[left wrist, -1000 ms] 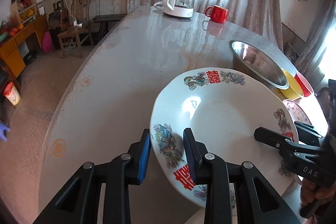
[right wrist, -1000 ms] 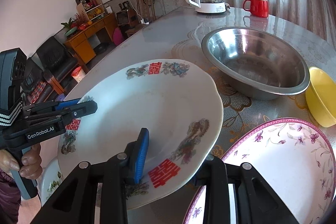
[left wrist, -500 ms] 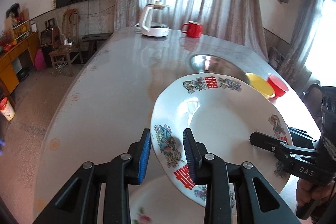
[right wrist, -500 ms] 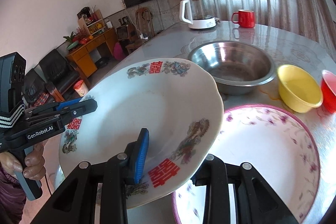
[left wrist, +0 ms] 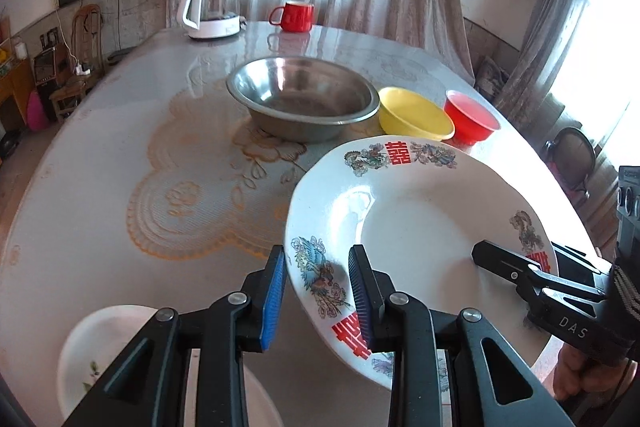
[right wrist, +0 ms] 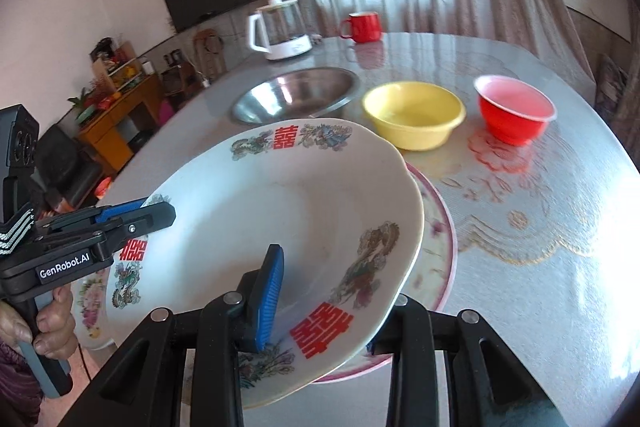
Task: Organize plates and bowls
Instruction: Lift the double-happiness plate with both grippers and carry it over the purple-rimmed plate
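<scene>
"GenRobot.AI" on left tongs [right wrist: 144, 217], "DAS" on right tongs [left wrist: 516, 265] (red 囍 on plate [left wrist: 420, 227])

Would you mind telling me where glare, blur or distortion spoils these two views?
Left wrist view: the window at right is blown out, and fisheye bends the table edge. Right wrist view: glare washes the tablecloth at right, the steel bowl looks slightly smeared, and the corners are dark.

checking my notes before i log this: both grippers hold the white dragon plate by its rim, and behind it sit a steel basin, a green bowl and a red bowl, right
One detail is off: the bowl between the steel basin and the red bowl is yellow, not green, as both wrist views show. The rest holds: the left gripper and the right gripper each hold the white dragon plate by its rim.
</scene>
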